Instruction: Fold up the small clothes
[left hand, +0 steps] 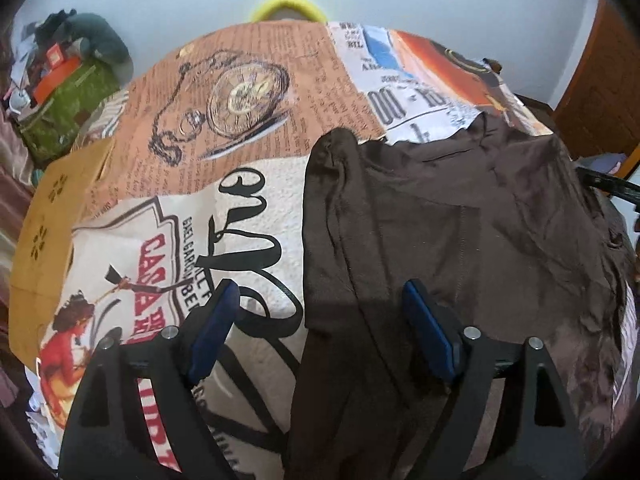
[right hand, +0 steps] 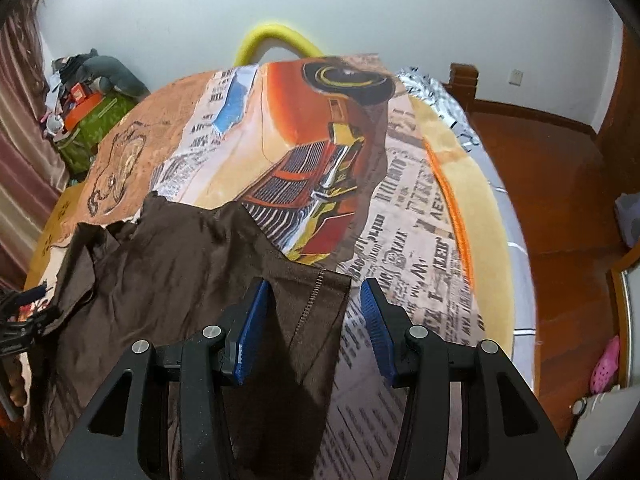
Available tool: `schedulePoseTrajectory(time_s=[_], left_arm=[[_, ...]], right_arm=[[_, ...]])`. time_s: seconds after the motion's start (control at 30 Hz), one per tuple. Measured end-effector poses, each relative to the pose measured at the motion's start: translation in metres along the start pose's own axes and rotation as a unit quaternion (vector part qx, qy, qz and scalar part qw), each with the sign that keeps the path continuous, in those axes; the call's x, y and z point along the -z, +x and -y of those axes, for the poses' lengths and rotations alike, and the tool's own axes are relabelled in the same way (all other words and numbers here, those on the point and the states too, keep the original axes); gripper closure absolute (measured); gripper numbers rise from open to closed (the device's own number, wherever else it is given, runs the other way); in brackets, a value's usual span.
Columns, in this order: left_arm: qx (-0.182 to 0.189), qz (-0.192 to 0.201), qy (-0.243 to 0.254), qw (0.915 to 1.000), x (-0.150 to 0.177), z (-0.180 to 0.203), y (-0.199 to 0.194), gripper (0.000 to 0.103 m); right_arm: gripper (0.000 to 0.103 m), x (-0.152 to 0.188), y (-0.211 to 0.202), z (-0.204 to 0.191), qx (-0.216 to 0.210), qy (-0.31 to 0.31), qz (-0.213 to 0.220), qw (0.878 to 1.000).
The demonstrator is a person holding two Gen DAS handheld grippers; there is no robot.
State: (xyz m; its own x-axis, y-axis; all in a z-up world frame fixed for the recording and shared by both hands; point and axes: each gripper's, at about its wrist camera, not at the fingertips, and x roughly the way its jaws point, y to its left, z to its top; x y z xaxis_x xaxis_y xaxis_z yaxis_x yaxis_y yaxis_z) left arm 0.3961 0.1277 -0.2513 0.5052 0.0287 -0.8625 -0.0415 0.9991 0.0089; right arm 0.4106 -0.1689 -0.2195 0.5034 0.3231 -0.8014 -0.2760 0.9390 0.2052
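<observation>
A dark brown garment lies spread and creased on a bed cover printed with newspaper, a pocket watch and a car. My left gripper is open, its blue pads straddling the garment's left edge, close above it. In the right wrist view the same garment lies left and centre. My right gripper is open around the garment's hemmed right corner. The left gripper shows at the left edge.
A yellow foam arc stands at the bed's far end against the white wall. A cluttered pile with a green bag sits at the far left. Wooden floor and a pink shoe lie to the right.
</observation>
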Motion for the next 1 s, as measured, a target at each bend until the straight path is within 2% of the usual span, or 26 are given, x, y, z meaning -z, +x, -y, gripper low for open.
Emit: schedulePoseTrajectory(time_s=[0.07,0.13,0.2,0.3,0.5,0.67,0.8,1.0], left_arm=[[-0.001,0.006,0.003,1.0000,0.001,0.000,-0.007,0.020],[-0.008,0.014,0.009,0.9998,0.002,0.001,-0.014,0.020],[-0.020,0.021,0.017,0.9994,0.002,0.002,-0.020,0.020],[-0.028,0.031,0.022,0.9989,0.004,0.003,-0.028,0.020],[-0.021,0.036,0.016,0.9990,0.009,0.002,-0.042,0.020],[-0.024,0.050,0.018,0.9983,0.016,-0.001,-0.058,0.020],[-0.026,0.057,0.017,0.9979,0.023,-0.008,-0.069,0.020],[-0.034,0.055,0.010,0.9979,0.034,-0.028,-0.076,0.020]], right_arm=[[0.060,0.001,0.004,0.000,-0.002,0.002,-0.002,1.000],[0.071,0.002,0.004,0.000,-0.006,0.002,0.000,1.000],[0.088,0.003,0.000,-0.002,-0.006,0.002,0.007,1.000],[0.094,0.004,-0.010,-0.008,0.004,-0.010,0.023,1.000],[0.095,0.000,-0.036,-0.022,0.000,-0.020,0.046,0.999],[0.095,-0.010,-0.058,-0.049,-0.014,-0.039,0.059,0.997],[0.095,-0.015,-0.054,-0.076,-0.020,-0.059,0.057,0.996],[0.095,-0.015,-0.024,-0.108,-0.034,-0.064,0.034,0.997]])
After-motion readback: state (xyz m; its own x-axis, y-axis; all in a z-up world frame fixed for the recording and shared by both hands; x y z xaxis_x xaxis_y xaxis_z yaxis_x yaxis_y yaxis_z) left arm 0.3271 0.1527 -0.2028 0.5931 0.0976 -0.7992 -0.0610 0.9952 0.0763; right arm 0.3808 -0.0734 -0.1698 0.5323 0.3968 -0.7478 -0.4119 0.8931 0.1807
